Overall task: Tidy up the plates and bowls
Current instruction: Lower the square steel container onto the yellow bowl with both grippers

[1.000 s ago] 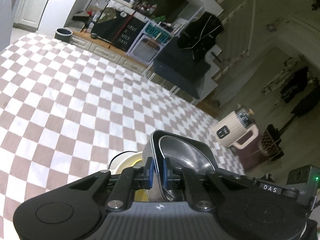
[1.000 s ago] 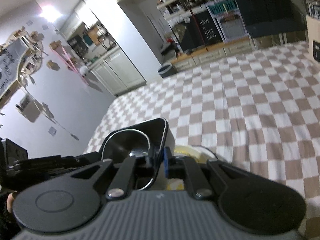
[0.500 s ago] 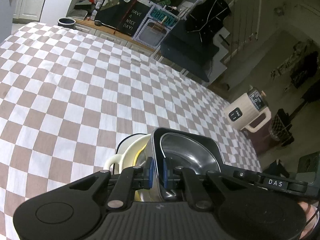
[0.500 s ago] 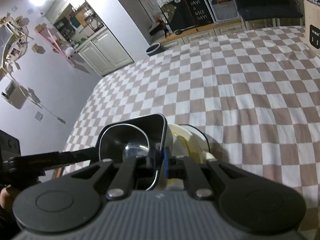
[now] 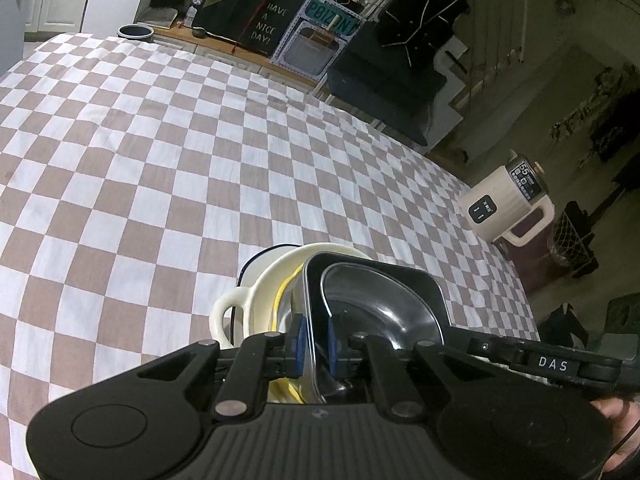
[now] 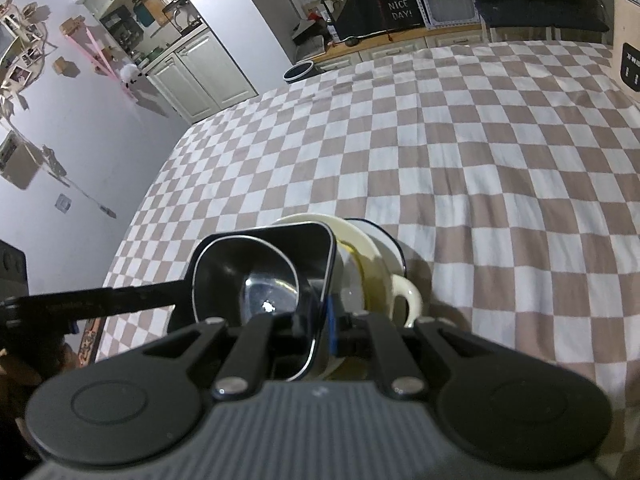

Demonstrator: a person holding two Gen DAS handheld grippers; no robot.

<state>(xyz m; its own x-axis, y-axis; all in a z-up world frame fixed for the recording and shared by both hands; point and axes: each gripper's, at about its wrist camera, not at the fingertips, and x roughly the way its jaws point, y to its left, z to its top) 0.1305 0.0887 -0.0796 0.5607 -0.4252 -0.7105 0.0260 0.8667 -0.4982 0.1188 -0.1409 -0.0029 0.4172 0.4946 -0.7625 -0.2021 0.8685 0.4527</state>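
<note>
I hold a black square bowl (image 5: 404, 292) with both tools, one on each side of it. My left hand-held gripper (image 5: 315, 340) has its blue pads (image 5: 301, 340) nearly together, closed on the left rim of this bowl, with the thin wall between them. My right hand-held gripper (image 6: 320, 326) is closed in the same way on the opposite rim; in the right wrist view the wall of the black square bowl (image 6: 316, 248) hides one pad, and I see only one blue pad (image 6: 331, 322). The bowl has a shiny metal inside and it is tilted a little. It sits over a cream bowl with a loop handle (image 5: 264, 292), which has a yellow line inside the rim, and I cannot tell whether the two are touching. Behind the cream bowl the edge of a white dish with a dark rim (image 5: 256, 264) shows, and this pile stands on the brown and white checked cloth (image 5: 160, 168). Past the far right edge of the cloth a cream jug-shaped appliance (image 5: 508, 204) stands lower, on the floor side. In the left wrist view part of my other tool, with the label "DAS" (image 5: 552, 364), crosses at the right.
</note>
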